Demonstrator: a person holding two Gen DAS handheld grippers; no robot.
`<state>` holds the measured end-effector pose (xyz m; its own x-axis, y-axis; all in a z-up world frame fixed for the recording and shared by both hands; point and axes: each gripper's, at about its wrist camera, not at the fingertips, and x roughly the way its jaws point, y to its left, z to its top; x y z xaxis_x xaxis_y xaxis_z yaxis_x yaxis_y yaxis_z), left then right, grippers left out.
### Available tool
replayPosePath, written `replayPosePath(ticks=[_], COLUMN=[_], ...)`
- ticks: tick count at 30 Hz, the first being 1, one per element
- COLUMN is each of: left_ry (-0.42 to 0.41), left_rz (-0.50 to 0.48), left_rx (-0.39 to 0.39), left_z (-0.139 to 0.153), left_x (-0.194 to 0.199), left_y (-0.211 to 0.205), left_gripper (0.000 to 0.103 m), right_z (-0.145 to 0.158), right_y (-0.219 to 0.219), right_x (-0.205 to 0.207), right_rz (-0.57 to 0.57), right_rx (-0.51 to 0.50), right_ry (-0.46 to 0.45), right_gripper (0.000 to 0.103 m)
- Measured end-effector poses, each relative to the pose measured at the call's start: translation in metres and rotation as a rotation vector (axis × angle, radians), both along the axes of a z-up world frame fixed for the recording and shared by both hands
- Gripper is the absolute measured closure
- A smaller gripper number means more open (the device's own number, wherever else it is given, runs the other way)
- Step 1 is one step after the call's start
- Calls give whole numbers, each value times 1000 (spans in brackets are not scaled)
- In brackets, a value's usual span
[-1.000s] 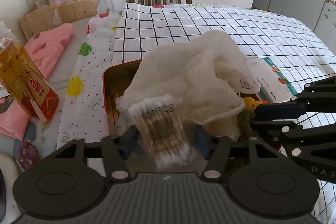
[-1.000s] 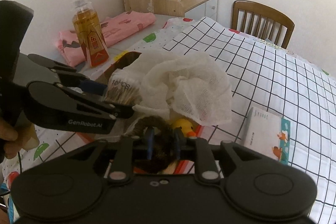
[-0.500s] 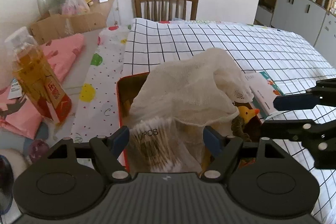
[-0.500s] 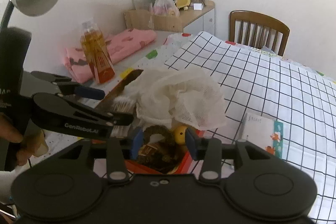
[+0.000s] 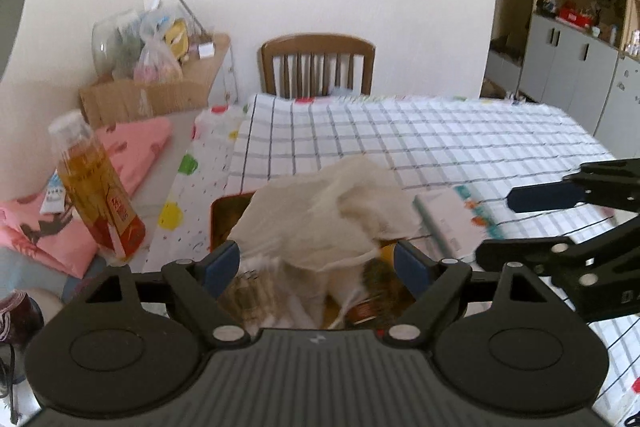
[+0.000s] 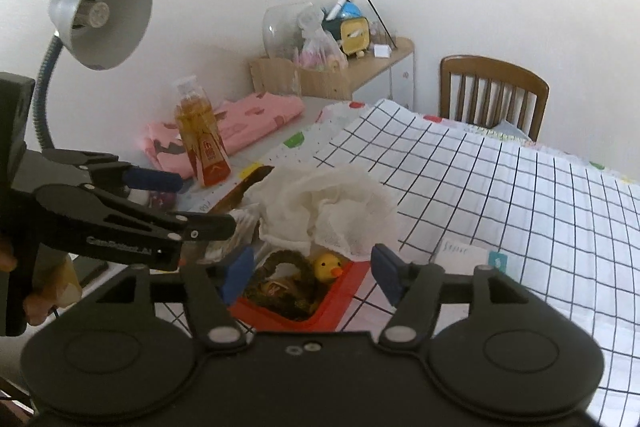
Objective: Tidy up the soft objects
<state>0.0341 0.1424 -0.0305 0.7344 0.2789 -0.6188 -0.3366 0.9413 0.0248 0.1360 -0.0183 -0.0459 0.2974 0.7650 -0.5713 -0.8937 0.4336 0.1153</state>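
Both grippers free, jaws spread, nothing held.
Your left gripper (image 5: 316, 269) and right gripper (image 6: 312, 273) have just been opening; cloth (image 6: 324, 205) and duck (image 6: 326, 266) sit in the red tray (image 6: 340, 301), lower centre, so they stay gathered.

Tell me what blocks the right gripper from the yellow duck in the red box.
Nothing visible. The right gripper, jaws open and just widening with nothing between them, looks straight at the yellow duck in the red box. The white mesh cloth lies heaped just behind it, and the brown woven ring sits beside it.
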Motion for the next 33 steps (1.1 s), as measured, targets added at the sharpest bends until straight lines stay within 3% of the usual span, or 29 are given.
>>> replayPosePath(ticks=[4,15,23,33], left_ry=[-48,-110,-138,-200], left_rz=[5,52,93,99], left_rx=[11,17,42,15], left_z=[11,26,33,38], left_x=[-7,-22,-25,-28], left_y=[-22,-61,-85,-106], left_gripper=[5,1,1,1], right_z=[7,17,27,38], right_y=[-14,-56,-86,-107], right_x=[-1,-4,-3,-6], right_rz=[21,61,52,39], right_rx=[21,53,85,142], right_ry=[-9,-19,-19,-31], right_gripper=[31,17,13,0])
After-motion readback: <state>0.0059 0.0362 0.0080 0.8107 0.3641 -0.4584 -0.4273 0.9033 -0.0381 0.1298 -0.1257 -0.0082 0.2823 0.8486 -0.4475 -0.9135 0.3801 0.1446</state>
